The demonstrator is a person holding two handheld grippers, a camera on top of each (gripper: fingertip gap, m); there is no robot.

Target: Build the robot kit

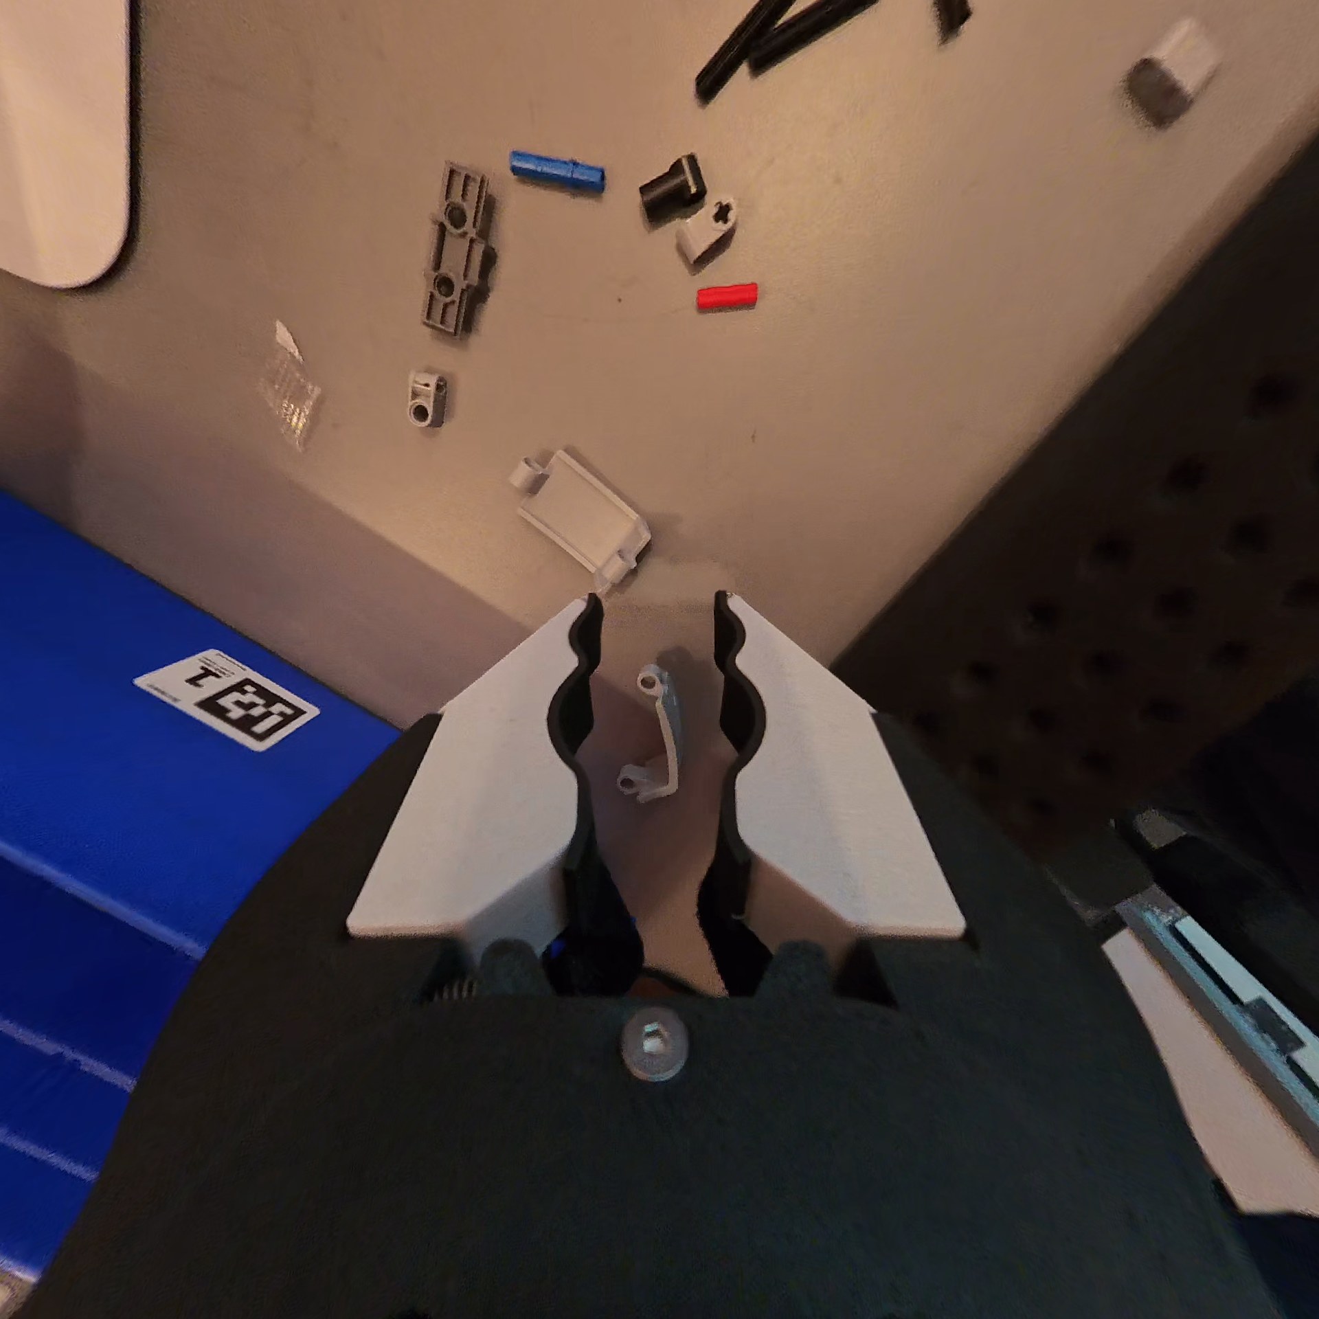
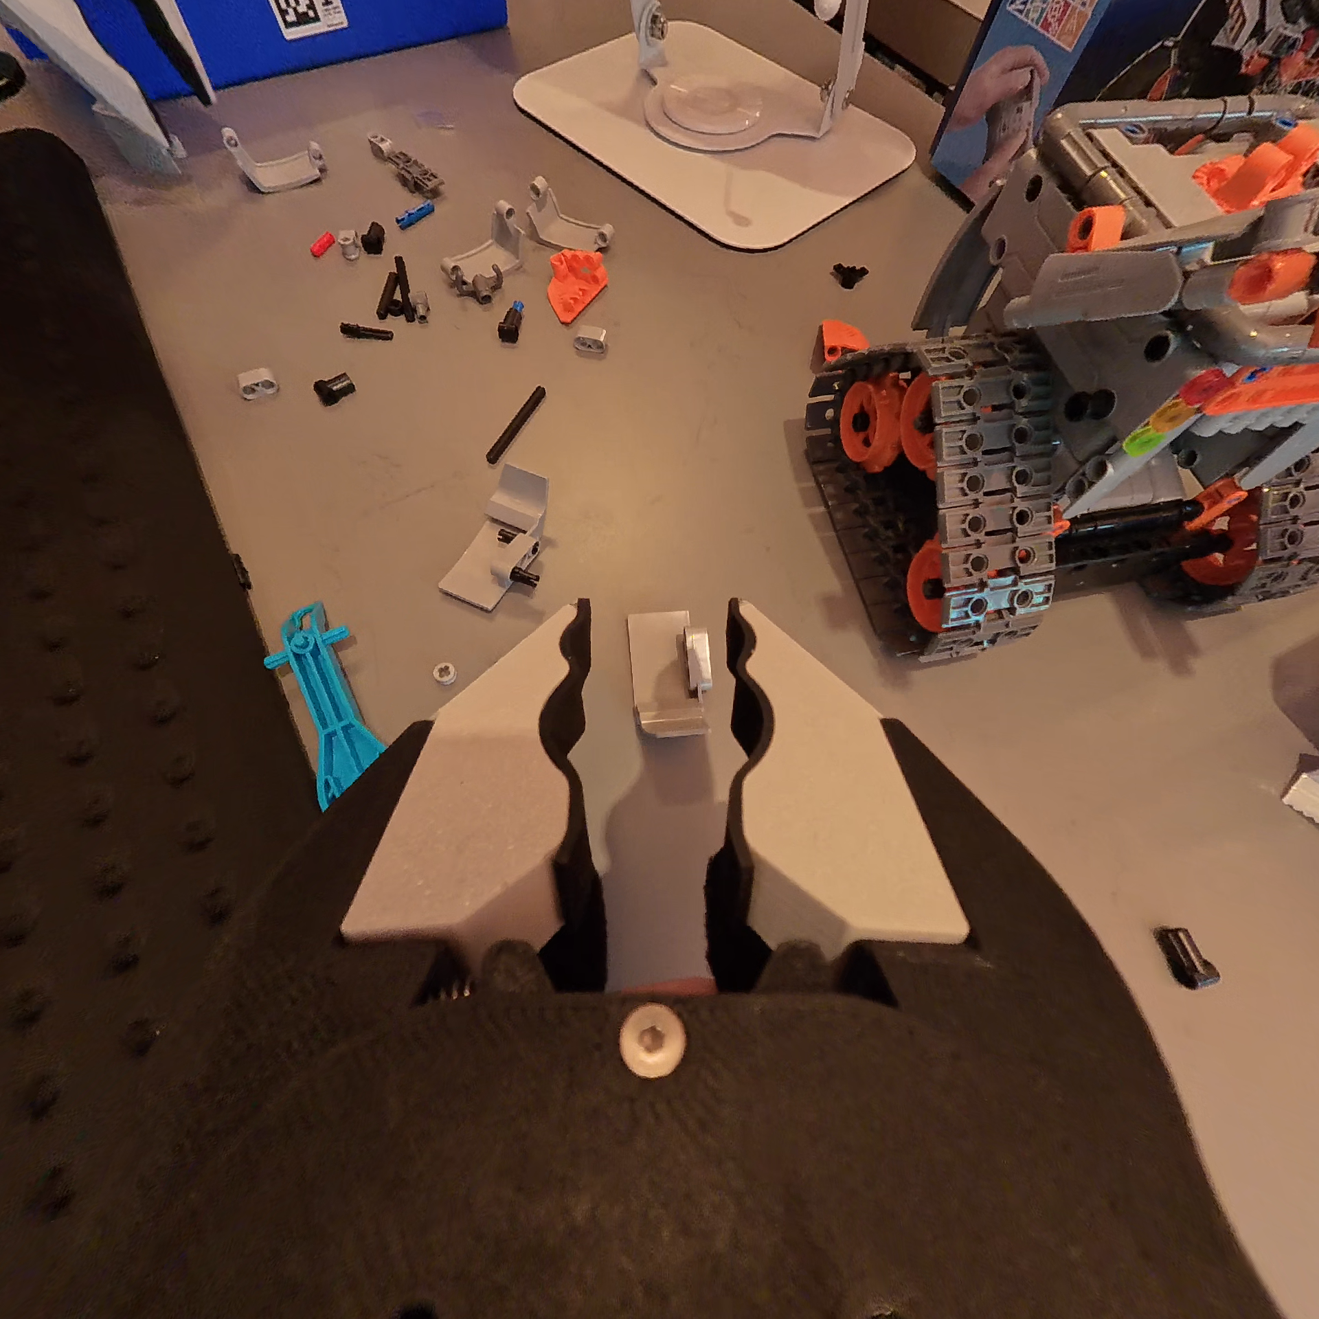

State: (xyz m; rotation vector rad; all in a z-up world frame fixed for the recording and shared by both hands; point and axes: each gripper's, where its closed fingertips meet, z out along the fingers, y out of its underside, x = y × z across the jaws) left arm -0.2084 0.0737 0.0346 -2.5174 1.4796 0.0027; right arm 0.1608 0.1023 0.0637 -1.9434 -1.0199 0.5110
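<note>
While hovering low over the grey surface (image 1: 821,428), left tool (image 1: 658,607) released, straddling a small curved grey clip (image 1: 660,728); grey panel piece (image 1: 582,519) just ahead, blue bin (image 1: 107,749) at lower left. Right tool (image 2: 658,614) also released, flanking a flat grey panel (image 2: 667,671); tracked model vehicle (image 2: 1070,442) at right, teal separator (image 2: 325,706) at left.

Left gripper (image 1: 658,607) parted above grey table (image 1: 821,428), curved light-grey piece (image 1: 660,728) lying between its fingers (image 1: 499,778), untouched; flat grey panel (image 1: 582,517) just ahead; blue pin (image 1: 557,171), red pin (image 1: 726,296) farther; blue bin (image 1: 107,749) at left
</note>
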